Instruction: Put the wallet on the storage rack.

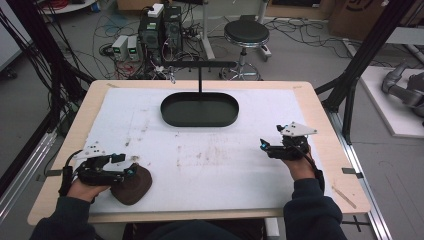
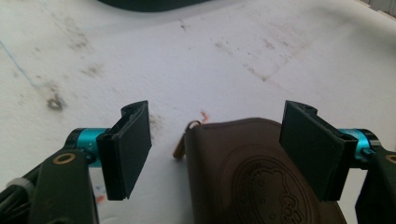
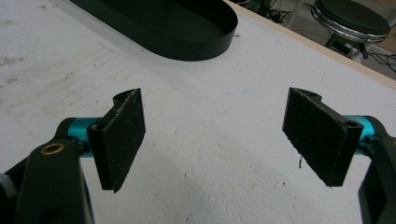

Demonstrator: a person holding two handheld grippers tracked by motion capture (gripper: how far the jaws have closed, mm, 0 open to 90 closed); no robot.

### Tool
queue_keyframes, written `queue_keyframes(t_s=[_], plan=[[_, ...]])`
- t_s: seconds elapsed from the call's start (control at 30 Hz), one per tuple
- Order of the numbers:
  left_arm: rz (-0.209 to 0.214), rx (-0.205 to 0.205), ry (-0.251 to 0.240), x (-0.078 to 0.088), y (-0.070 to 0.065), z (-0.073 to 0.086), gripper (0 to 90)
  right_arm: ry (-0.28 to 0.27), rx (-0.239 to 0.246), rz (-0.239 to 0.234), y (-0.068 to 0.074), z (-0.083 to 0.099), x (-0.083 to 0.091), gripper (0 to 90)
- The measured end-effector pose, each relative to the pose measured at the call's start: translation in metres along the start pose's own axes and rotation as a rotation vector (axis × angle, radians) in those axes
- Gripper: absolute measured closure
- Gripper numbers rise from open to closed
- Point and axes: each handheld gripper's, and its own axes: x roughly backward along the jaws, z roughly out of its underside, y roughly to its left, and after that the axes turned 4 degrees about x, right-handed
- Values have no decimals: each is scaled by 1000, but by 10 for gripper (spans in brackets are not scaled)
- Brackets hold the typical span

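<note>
- Down at the near left of the bench point(image 1: 310, 115), a brown leather pouch point(image 2: 252, 182) lies between the wide left claw point(image 2: 217, 149), unpinched.
- Its round embossed stamp carries lettering too faint to read.
- Right claw point(image 3: 212, 140) hangs wide, holding nothing.

One brown leather pouch point(image 1: 132, 184), one black oval tray point(image 1: 199, 109), two grippers, one stool point(image 1: 246, 33)

A brown leather pouch point(image 1: 131, 184) lies flat near the table's front-left edge.
</note>
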Motion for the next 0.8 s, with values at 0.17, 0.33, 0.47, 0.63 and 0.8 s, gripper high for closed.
queue_keyframes(t_s=[0.17, 0.33, 0.47, 0.63, 0.8], plan=[[13, 38, 76, -9, 3, 5, 298, -1, 6, -4, 2, -1, 0, 215], [89, 114, 113, -16, 11, 8, 340, -1, 3, -5, 0, 0, 0, 215], [145, 135, 139, -18, 13, 8, 405, -6, 3, -1, 1, 0, 1, 215], [140, 150, 143, -16, 15, 4, 496, -3, 3, 6, 0, 0, 3, 215], [66, 162, 59, -7, 21, -2, 561, -6, 0, 8, 0, 0, 3, 215]])
